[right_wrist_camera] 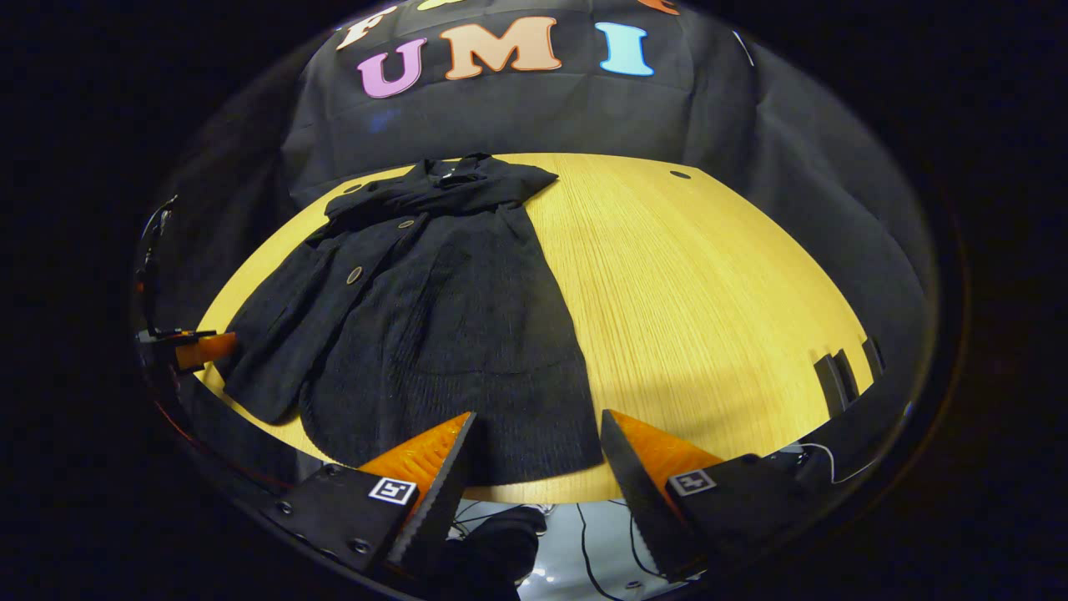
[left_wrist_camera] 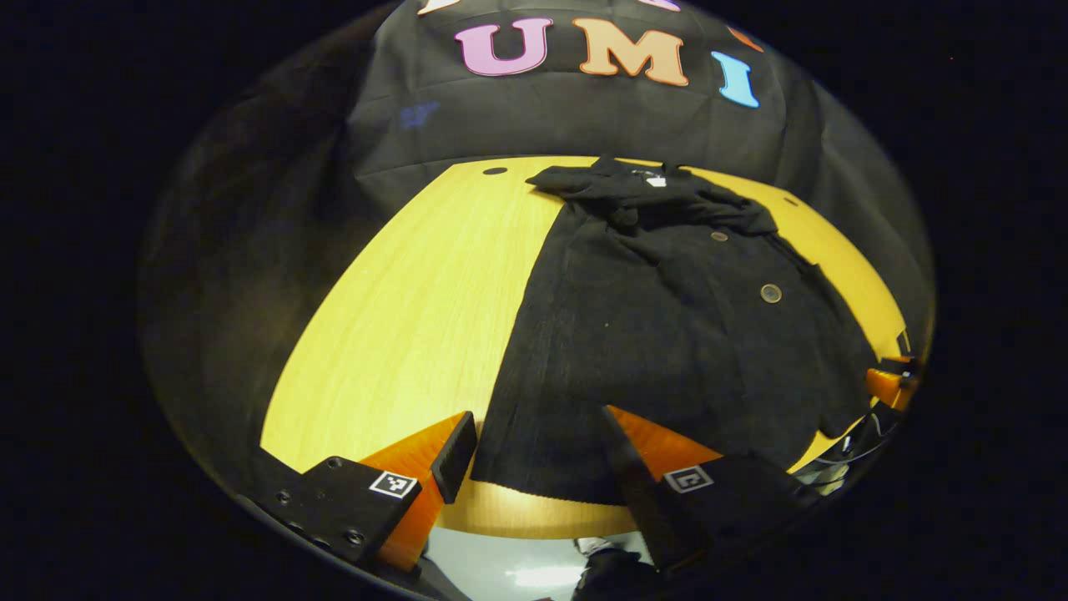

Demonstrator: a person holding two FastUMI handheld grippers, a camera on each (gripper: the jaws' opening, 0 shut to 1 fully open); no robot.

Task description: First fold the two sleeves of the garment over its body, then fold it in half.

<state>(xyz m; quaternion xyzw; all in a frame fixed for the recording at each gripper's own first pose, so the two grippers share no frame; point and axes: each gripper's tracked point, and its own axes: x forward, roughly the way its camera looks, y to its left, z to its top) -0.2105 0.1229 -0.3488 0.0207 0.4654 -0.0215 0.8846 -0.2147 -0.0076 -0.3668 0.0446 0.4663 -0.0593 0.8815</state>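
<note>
With both sleeves seemingly folded in, the black garment (right_wrist_camera: pixel 434 334) lies flat on the worktop (right_wrist_camera: pixel 709 317), left gripper (left_wrist_camera: pixel 542 467) and right gripper (right_wrist_camera: pixel 534 467) jaws apart at its hem, ready to pinch for the half-fold.

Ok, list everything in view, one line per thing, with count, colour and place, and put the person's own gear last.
garment: one, black, buttoned, spread flat on the table, collar toward the far wall, hem at the near edge.
buttons: at least two, brownish, down the garment's front.
label: one, white, at the collar.
table: one, yellow wood grain, under the garment.
slotted black piece: one, at the table's near right edge in the right gripper view.
cables: several, dark, on the floor below the table edge.
left claw: one, orange and black, open, over the hem.
right claw: one, orange and black, open, over the hem.
</note>
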